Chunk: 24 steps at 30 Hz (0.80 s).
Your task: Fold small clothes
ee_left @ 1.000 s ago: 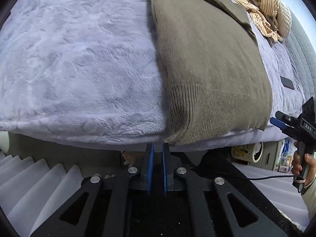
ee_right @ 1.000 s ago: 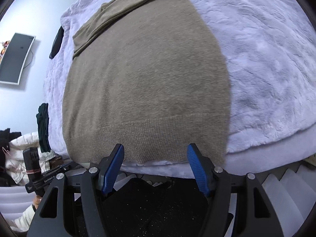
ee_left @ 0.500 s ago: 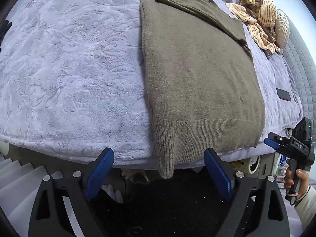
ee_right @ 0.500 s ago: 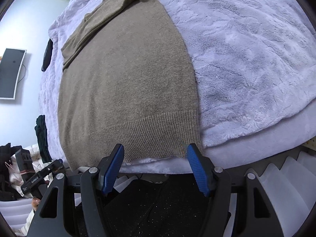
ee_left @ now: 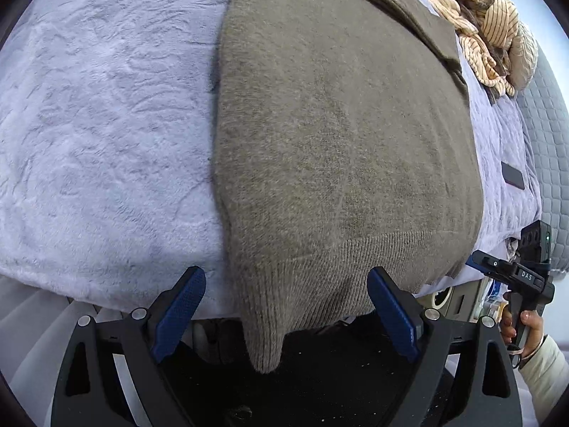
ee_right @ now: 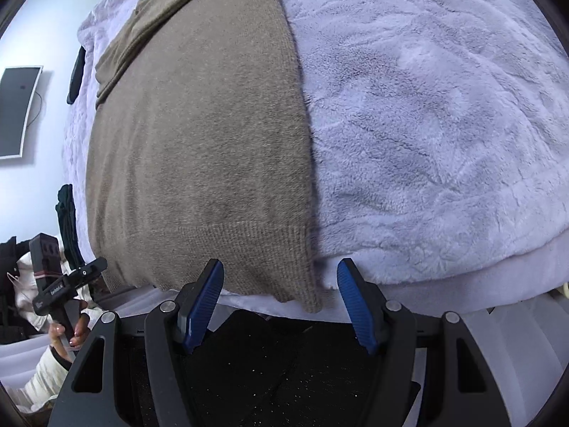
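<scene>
Sweater [ee_left: 338,149] flat on blanket [ee_left: 99,124], sleeve folded across top, ribbed hem draped over blanket edge, likely for corner pickup. Left gripper [ee_left: 284,316] spread wide around hem's left corner, no pinch. Right gripper [ee_right: 281,302] spread around right corner, untouching. Both angled steeply down at hem.

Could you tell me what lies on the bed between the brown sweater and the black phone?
Only bare lavender blanket lies between the brown sweater and the black phone, as the left wrist view shows.
</scene>
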Tool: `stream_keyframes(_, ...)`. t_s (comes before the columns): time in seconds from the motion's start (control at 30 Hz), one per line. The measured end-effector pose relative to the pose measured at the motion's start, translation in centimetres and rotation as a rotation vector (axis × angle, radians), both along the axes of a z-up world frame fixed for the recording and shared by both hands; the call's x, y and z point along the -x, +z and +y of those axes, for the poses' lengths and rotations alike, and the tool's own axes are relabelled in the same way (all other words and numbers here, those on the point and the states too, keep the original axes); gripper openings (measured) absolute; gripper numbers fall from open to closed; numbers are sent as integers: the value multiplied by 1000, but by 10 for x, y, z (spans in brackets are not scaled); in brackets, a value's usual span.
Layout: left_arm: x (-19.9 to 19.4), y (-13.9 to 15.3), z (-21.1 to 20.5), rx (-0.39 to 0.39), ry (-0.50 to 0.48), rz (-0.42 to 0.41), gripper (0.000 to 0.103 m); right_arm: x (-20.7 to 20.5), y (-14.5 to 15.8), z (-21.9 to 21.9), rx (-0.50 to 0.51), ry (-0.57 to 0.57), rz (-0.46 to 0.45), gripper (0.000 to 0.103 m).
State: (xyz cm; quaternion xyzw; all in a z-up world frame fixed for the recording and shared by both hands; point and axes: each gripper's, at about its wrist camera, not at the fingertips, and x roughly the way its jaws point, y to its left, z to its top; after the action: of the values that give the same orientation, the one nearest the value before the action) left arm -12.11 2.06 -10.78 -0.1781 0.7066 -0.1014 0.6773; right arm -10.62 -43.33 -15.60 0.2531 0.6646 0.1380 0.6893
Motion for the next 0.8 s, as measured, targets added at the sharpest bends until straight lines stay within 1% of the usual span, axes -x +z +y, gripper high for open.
stream_keyframes(0.13,-7,-5,-8,0,-16,10,92,-6,-12,-1,-55,32,12,71)
stream_keyframes(0.23,-11,-7,-13,23,-23,12,92,-11,-22,4,-89,61,28,71)
stream_keyframes(0.33,-10,-8,-12,39,-44,7,92,-13,-28,6,-117,78,24,71)
stream_keyframes(0.4,-8,-11,-10,53,-60,15,92,-15,-27,5,-164,68,20,71)
stream_keyframes(0.43,-9,-13,-10,56,-69,19,92,-15,-27,4,-210,55,14,71)
stream_keyframes(0.47,-9,-14,-10,58,-79,21,92,-17,-27,4,-235,45,11,71)
stream_keyframes(0.6,-11,-13,-13,55,-94,15,92,-16,-39,7,-254,53,36,71)
stream_keyframes(0.63,-11,-11,-14,53,-96,6,90,-16,-42,8,-258,51,46,71)
stream_keyframes(0.67,-10,-7,-15,52,-96,-8,79,-15,-43,8,-260,47,50,71)
stream_keyframes(0.7,-8,-5,-13,48,-99,-14,69,-15,-42,7,-262,39,53,68)
stream_keyframes(0.73,-6,-4,-12,42,-99,-17,65,-15,-42,7,-271,31,56,55)
stream_keyframes(0.77,-5,-2,-11,46,-95,-20,54,-14,-41,4,-295,22,58,46)
stream_keyframes(0.8,-5,-1,-10,58,-90,-20,38,-13,-41,3,-318,13,60,30)
